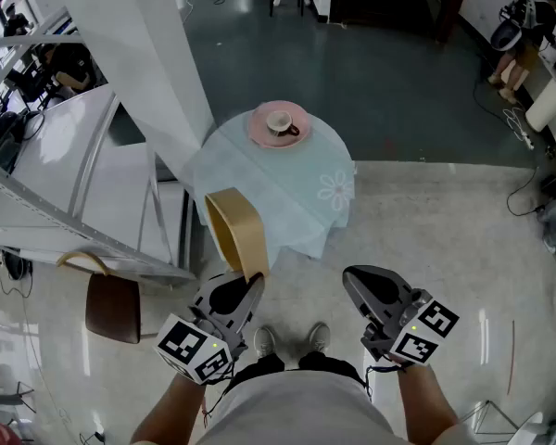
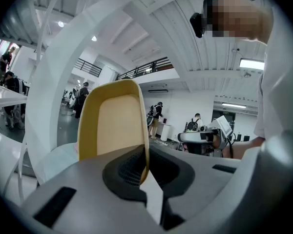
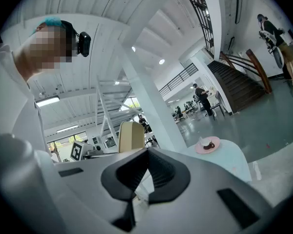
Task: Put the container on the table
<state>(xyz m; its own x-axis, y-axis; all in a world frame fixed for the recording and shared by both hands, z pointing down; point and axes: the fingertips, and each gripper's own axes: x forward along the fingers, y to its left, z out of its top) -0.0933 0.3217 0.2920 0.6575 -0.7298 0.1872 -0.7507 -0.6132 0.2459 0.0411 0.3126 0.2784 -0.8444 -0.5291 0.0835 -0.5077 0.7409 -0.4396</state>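
Two tongs are hovering near the counter (image 1: 310, 202): left tongs (image 1: 244, 284) are pinching the container (image 1: 233, 228) by its thin wall, in mid-air; right tongs (image 1: 360, 284) are sitting closed, empty. Container is likely handling light, stiff, slightly slippery; a wall grip suits

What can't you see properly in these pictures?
Container: its lower end, head view, hidden by the left gripper.
Cup: what is inside, head view, too small.
Table: its legs, head view, covered by the cloth.
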